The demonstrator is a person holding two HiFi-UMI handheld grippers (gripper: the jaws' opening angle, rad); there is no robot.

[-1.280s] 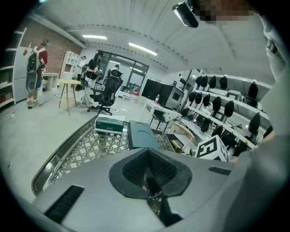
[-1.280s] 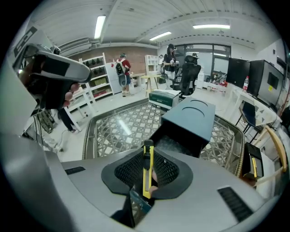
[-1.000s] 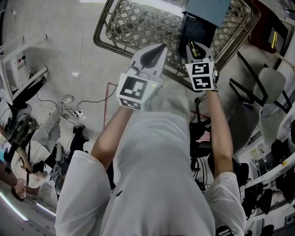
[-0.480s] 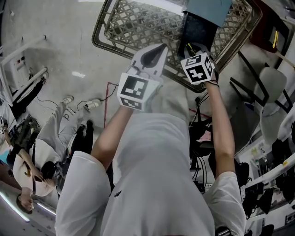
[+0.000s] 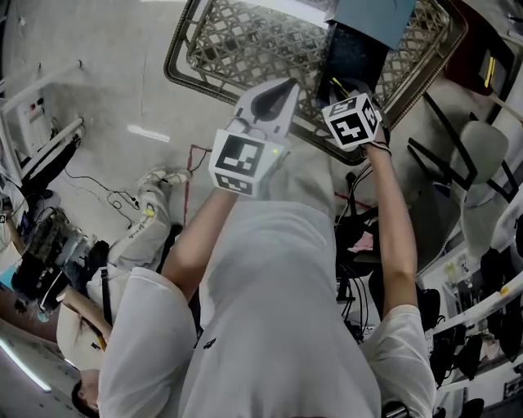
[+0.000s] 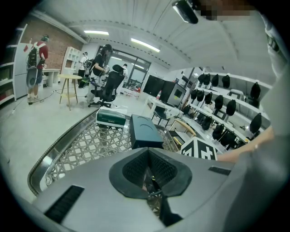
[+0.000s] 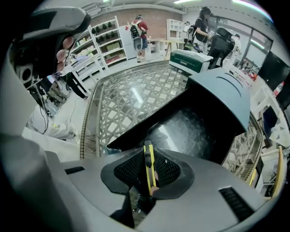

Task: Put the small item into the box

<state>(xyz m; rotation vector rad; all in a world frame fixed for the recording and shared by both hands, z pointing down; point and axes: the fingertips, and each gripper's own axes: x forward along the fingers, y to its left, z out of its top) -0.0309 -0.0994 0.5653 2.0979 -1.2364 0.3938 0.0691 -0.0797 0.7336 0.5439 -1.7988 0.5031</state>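
Note:
A dark box (image 5: 351, 53) with a raised teal lid (image 5: 369, 16) stands open on the metal mesh table (image 5: 237, 45). My right gripper (image 5: 340, 82) hovers at the box's near edge, shut on a slim yellow-and-black utility knife (image 7: 149, 168). In the right gripper view the knife points up between the pads toward the box's black inside (image 7: 192, 129) under the lid (image 7: 222, 97). My left gripper (image 5: 279, 85) sits to the left over the table's rim, jaws together with nothing held. From the left gripper (image 6: 148, 176) the box (image 6: 144, 131) shows closed side on.
A green-and-white carton (image 6: 111, 118) lies at the table's far end, also in the right gripper view as the carton (image 7: 190, 60). The table rim (image 5: 174, 72) curves round at left. Chairs (image 5: 482, 155) stand at right; a person (image 5: 114, 253) and cables are on the floor at left.
My right gripper has shifted slightly up toward the box and tilted, its marker cube turned. The left gripper stays put. The person on the floor at left has moved.

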